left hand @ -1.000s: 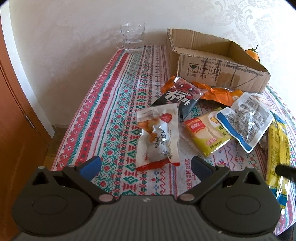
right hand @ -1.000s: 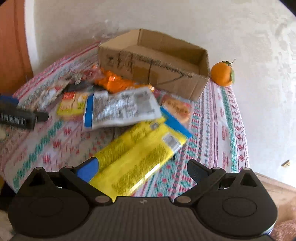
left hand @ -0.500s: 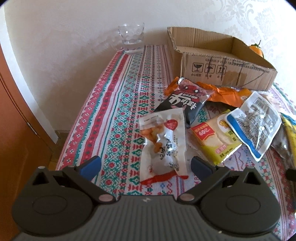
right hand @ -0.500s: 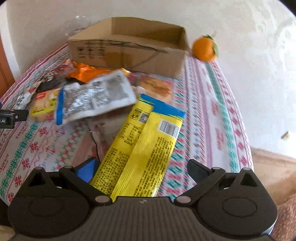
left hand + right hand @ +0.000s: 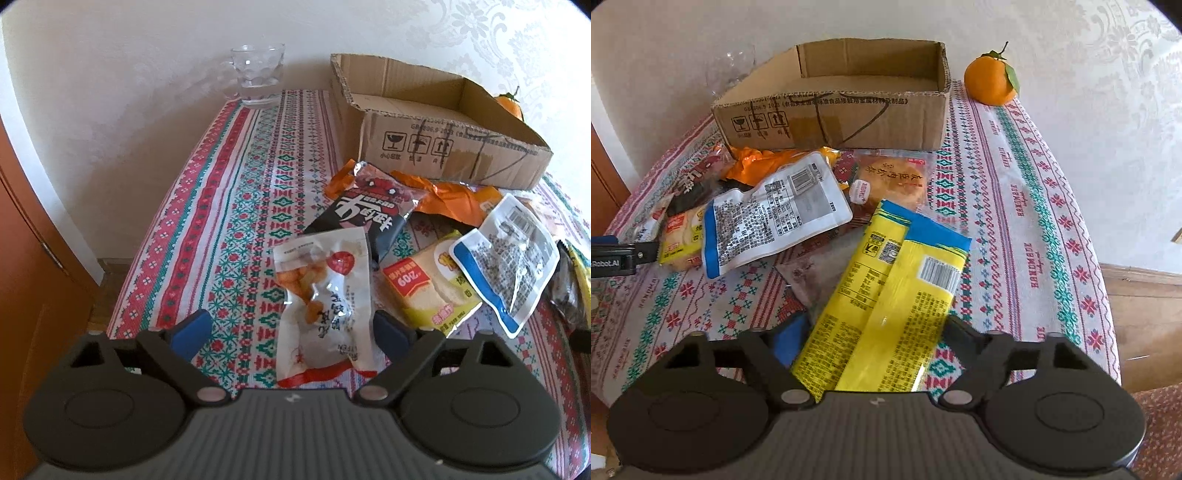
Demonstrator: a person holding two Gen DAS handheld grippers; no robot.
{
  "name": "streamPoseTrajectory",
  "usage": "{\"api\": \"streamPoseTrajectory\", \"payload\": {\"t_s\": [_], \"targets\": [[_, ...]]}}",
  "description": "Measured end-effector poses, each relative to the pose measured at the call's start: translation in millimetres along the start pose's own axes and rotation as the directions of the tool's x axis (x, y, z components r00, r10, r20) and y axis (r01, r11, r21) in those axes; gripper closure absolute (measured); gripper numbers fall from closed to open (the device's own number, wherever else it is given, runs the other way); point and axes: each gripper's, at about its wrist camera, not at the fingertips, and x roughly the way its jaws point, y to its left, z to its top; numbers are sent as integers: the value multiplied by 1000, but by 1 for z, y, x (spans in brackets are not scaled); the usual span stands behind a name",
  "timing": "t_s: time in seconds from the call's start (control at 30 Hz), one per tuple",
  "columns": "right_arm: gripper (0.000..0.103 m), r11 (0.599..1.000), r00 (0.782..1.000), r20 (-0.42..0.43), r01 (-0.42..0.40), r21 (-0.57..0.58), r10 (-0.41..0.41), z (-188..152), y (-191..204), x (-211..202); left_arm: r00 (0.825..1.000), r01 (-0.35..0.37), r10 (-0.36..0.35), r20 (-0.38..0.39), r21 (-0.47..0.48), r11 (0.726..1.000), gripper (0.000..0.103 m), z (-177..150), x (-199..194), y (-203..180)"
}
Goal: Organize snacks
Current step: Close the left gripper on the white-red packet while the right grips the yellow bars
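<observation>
Several snack packets lie on a patterned tablecloth in front of an open empty cardboard box [image 5: 454, 147] [image 5: 842, 122]. My left gripper [image 5: 291, 328] is open, its fingers either side of the near end of a clear and white packet with orange pieces [image 5: 325, 302]. My right gripper [image 5: 875, 336] is open around the near end of two long yellow packets [image 5: 886, 306]. A black packet [image 5: 369, 218], an orange packet [image 5: 447, 195], a yellow cake packet [image 5: 428, 291] and a white and blue pouch [image 5: 509, 254] [image 5: 775, 218] lie between them.
A glass mug [image 5: 258, 74] stands at the far left by the wall. An orange with a leaf [image 5: 991, 83] sits right of the box. A round pastry packet [image 5: 894, 181] lies before the box. The left table edge drops beside a wooden door [image 5: 22, 236].
Both grippers moved forward and lower over the table. The clear packet now lies between the left fingers and the yellow packets between the right fingers. Nothing was picked up.
</observation>
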Motion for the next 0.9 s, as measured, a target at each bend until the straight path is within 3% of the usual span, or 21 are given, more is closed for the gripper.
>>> {"api": "streamPoseTrajectory", "payload": {"t_s": [0.17,0.33,0.67,0.77,0.9], "targets": [[31,1000,1000,14,-20,4,20,-1,-5,-10,1000,1,-1,1,46,999,11,-1,-2,-3],[32,996,997,57,-55,-66,58,1,2,-21,1000,10,-10,-1,50,999,13,-1,-1,-2],[32,994,996,71,-53,-100,60,4,10,-22,999,50,-50,-2,40,998,38,3,-2,-1],[32,993,996,75,-49,-104,57,4,11,-22,998,67,-67,-6,35,997,53,4,-3,-2],[32,993,995,84,-50,-103,59,6,11,-24,998,68,-69,2,48,997,56,3,-5,-6]]}}
